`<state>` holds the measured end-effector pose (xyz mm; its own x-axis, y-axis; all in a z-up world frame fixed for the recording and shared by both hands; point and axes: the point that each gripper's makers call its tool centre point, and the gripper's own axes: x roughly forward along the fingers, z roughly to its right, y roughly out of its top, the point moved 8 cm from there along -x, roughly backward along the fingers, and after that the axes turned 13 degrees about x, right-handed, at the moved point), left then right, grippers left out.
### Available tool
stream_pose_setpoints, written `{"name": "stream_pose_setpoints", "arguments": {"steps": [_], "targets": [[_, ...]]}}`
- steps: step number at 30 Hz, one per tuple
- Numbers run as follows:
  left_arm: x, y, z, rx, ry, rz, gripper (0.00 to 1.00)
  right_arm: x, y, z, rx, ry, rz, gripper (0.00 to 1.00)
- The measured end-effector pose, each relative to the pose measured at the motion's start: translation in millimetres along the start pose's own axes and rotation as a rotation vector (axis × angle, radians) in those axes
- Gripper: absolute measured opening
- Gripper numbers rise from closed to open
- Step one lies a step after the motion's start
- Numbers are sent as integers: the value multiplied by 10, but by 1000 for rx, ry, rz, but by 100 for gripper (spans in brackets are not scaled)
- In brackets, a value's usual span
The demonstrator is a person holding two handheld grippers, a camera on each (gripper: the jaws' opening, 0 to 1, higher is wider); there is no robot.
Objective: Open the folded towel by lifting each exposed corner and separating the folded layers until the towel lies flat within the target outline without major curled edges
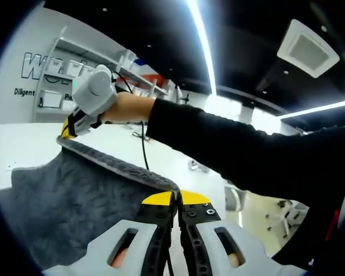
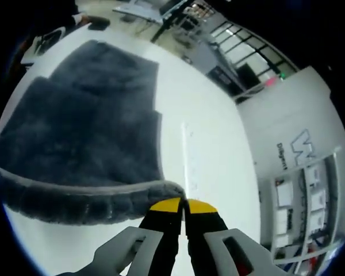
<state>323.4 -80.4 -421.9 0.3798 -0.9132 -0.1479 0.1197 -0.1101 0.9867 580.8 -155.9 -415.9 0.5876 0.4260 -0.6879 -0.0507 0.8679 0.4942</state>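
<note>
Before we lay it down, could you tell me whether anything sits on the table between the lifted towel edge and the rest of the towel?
Nothing visible does. The right gripper is shut on the towel hem, and the left gripper pinches the other end. The white table beside the spread layers looks bare.

White table [image 2: 218,172], dark grey towel [image 2: 86,132] spread on it, stepped layers

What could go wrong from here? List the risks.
1. Both tongs pinch only the thin hem of the grey towel: the left tongs at one corner, the right tongs at another. Either corner may slip out.
2. The towel's lower layers lie stepped on the white table; lifting may drag them along and leave folds.
</note>
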Motion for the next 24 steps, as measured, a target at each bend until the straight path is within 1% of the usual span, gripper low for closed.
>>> {"name": "stream_pose_setpoints", "arguments": {"steps": [5,6,10,16,21,24], "targets": [[175,-27,76,7,-24,-8,0,-72,-203,2,19,-14,-11,0],[210,-22,50,6,-28,-10,0,-85,-251,6,22,-18,-13,0],[363,-38,100,10,-46,-19,0,-148,-449,18,32,-26,-34,0],[568,-50,173,5,-70,-19,0,-229,-654,73,44,-46,-50,0],[763,-84,250,13,-89,-33,0,-278,-820,100,52,-57,-68,0],[845,-98,279,12,-100,-35,0,-301,-908,104,52,-64,-78,0]]}}
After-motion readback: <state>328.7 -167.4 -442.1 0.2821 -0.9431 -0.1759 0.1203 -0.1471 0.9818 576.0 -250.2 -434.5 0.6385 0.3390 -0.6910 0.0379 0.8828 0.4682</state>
